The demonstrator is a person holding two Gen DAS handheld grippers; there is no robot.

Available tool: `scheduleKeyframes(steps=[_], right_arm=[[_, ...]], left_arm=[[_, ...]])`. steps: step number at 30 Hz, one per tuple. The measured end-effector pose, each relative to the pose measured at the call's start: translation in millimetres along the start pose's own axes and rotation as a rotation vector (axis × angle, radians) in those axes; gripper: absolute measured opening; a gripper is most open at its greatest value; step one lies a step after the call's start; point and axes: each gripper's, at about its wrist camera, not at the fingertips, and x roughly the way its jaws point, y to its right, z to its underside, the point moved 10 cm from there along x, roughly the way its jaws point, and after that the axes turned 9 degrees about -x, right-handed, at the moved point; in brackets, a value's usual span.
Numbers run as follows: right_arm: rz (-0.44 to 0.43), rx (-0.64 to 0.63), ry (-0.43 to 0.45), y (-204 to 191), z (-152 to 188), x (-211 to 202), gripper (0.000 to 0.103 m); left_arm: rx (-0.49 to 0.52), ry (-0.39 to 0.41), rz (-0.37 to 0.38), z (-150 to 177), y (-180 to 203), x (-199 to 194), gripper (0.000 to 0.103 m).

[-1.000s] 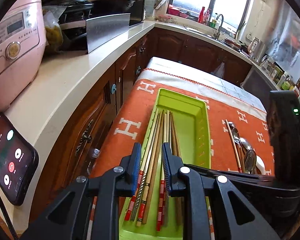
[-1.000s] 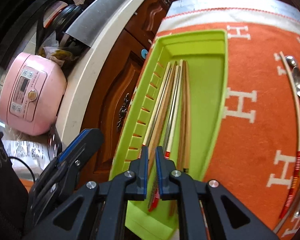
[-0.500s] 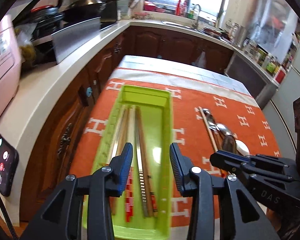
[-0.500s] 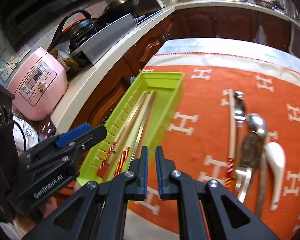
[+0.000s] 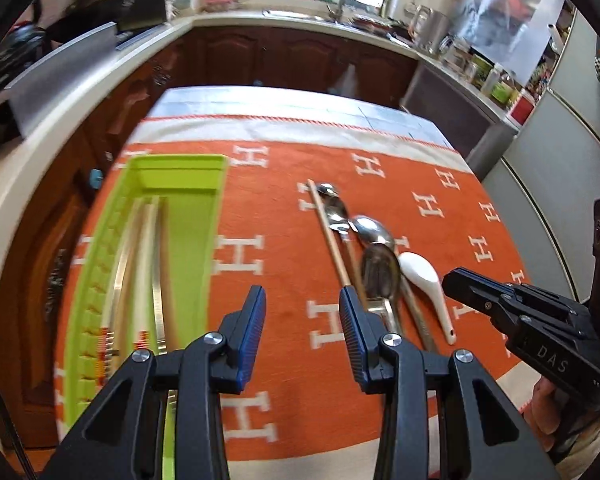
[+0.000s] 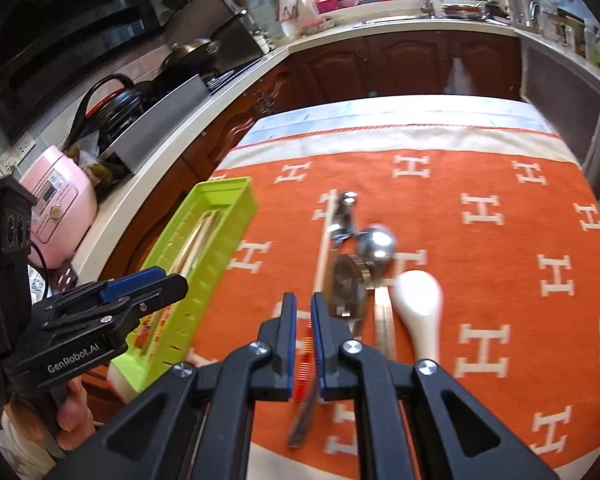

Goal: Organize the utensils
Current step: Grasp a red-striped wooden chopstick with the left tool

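A lime green tray [image 5: 216,216] [image 6: 220,240] lies on the left of an orange cloth and holds several chopsticks [image 5: 148,264]. To its right lie a loose chopstick [image 5: 330,236] [image 6: 322,248], metal spoons [image 5: 374,232] [image 6: 376,242] and a white ceramic spoon [image 5: 424,280] [image 6: 418,300]. My left gripper [image 5: 300,312] is open and empty above the cloth between tray and spoons. My right gripper [image 6: 303,312] is nearly closed and empty, above the red-banded end of the loose chopstick.
The orange cloth [image 5: 284,208] with white H marks covers a table. A white counter [image 6: 156,184] runs along the left with a pink rice cooker [image 6: 58,208], a phone, pans and a metal splash guard. Wooden cabinets and a sink stand behind.
Both grippers have swung right, from over the tray of chopsticks to over the cloth and the loose utensils. The left gripper's jaws have opened wider.
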Motion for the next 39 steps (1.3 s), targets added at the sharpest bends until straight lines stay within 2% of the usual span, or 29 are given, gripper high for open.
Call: scheduleKeyframes(steps=[5,10,16,23,27,30,32,35,37,39], right_arm=[[-0.023,0.050,-0.007,21,9,4,0.009],[-0.048,0.078,-0.017,32,18,9,0.009],[-0.077,0.109,-0.024,45,21,16,0.009],[-0.101,0.127,-0.025,48,22,21,0.009],[-0.103,0.127,-0.028,50,24,20,0.009],[-0.097,0.120,-0.029,49,26,20,0.009],[-0.098,0.119,-0.030,49,26,20,0.009],[-0.101,0.115,-0.031,48,26,20,0.009],[-0.105,0.111,-0.030,45,25,20,0.009],[-0.108,0.101,-0.030,41,25,21,0.009]], left_arm=[[-0.002,-0.062,-0.007,-3,14,40,0.036],[-0.008,-0.149,-0.033,7,21,81,0.035],[0.019,-0.187,-0.075,19,27,100,0.035],[0.069,-0.159,-0.148,21,29,104,0.035],[0.065,-0.159,-0.147,22,27,106,0.038],[0.086,-0.141,-0.167,24,29,105,0.039],[0.104,-0.158,-0.185,29,31,109,0.039],[0.144,-0.114,-0.221,28,35,107,0.039],[0.130,-0.110,-0.212,28,35,107,0.038],[0.111,-0.113,-0.186,27,34,106,0.031]])
